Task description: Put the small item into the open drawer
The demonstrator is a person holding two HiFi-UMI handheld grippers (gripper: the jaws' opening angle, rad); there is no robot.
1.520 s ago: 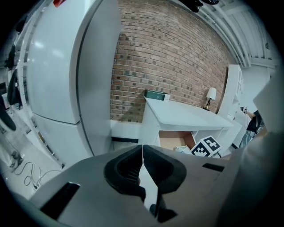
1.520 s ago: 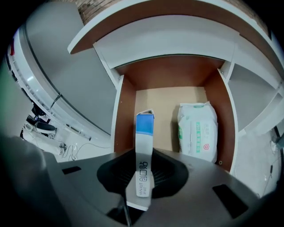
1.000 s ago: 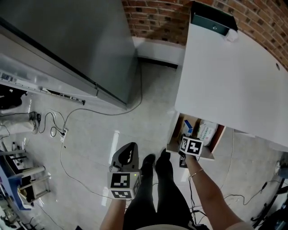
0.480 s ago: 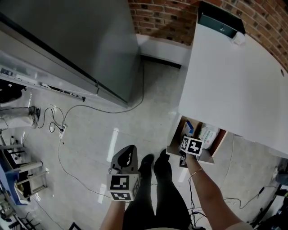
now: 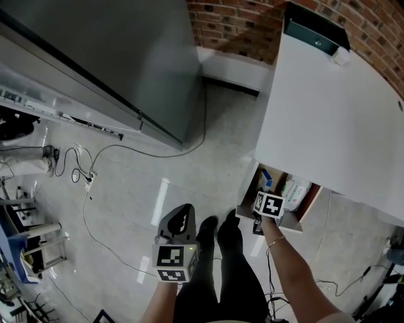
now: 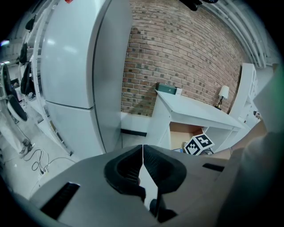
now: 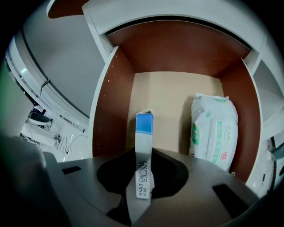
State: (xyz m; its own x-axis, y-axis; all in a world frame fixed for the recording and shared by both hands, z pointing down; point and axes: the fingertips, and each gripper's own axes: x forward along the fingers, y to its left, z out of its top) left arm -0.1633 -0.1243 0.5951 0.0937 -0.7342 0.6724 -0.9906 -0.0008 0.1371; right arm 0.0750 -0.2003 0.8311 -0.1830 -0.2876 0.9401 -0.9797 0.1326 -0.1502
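Drawer: open, wipes pack lying along its right side.
Small box: blue-topped, held over the drawer's left half.
Right gripper: pinching the small box.
Left gripper: pressed together, empty.

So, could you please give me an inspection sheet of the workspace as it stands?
Surface: open drawer, tan bottom, under a white desk.
Job's things: box, blue and white, held over the drawer, not yet released.
Clutter: wipes pack lying in the drawer.
Grippers: right gripper shut on the box; left gripper shut, empty.
Cables: cable trailing over the floor.
Surroundings: grey unit, brick wall.
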